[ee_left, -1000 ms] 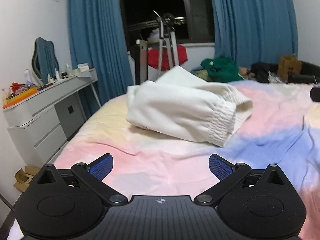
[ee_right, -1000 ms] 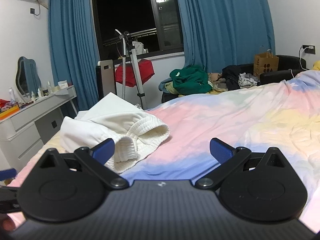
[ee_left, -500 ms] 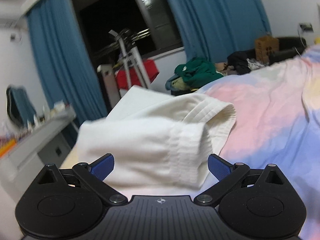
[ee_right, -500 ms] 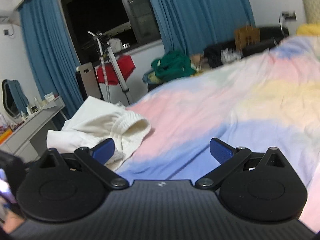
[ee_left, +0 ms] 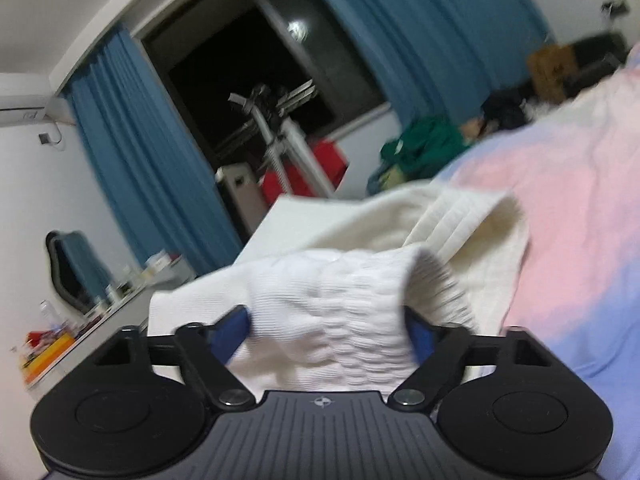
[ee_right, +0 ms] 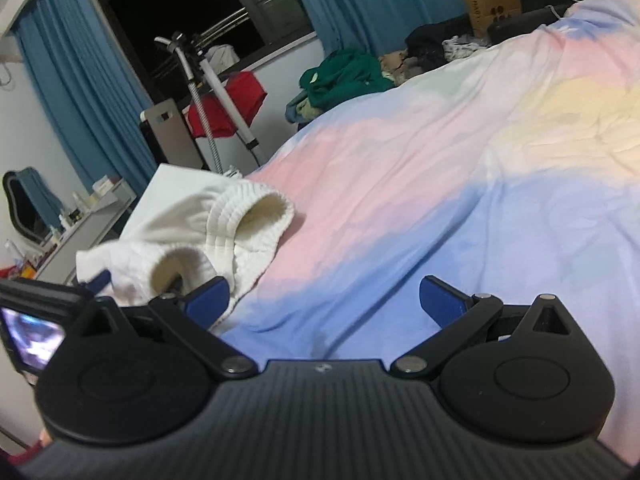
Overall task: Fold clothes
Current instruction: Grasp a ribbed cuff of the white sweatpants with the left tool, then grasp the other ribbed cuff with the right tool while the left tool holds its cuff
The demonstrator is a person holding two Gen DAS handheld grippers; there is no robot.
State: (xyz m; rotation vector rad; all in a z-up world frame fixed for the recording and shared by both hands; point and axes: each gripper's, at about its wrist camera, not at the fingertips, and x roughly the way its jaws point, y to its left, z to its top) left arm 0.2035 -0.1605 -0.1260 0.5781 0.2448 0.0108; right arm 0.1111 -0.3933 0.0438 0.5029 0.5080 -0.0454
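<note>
A white garment with ribbed elastic cuffs (ee_left: 340, 304) lies bunched at the left edge of the pastel bed (ee_left: 560, 208). My left gripper (ee_left: 325, 330) has its jaws wide apart, with a ribbed cuff lying between the blue pads, not pinched. In the right wrist view the same garment (ee_right: 188, 236) lies to the left on the bed (ee_right: 400, 200), and the left gripper (ee_right: 36, 320) shows at its near edge. My right gripper (ee_right: 325, 300) is open and empty, low over the blue part of the sheet.
A white dresser with a mirror and bottles (ee_right: 80, 216) stands left of the bed. A tripod and red cloth (ee_right: 224, 100) stand before the dark window. Piles of clothes, one green (ee_right: 344, 76), and a cardboard box (ee_right: 494, 4) lie beyond the bed.
My left gripper has moved forward and tilted until the ribbed cuff lies between its open fingers. My right gripper has tilted and drifted slightly; the left gripper now shows in its view.
</note>
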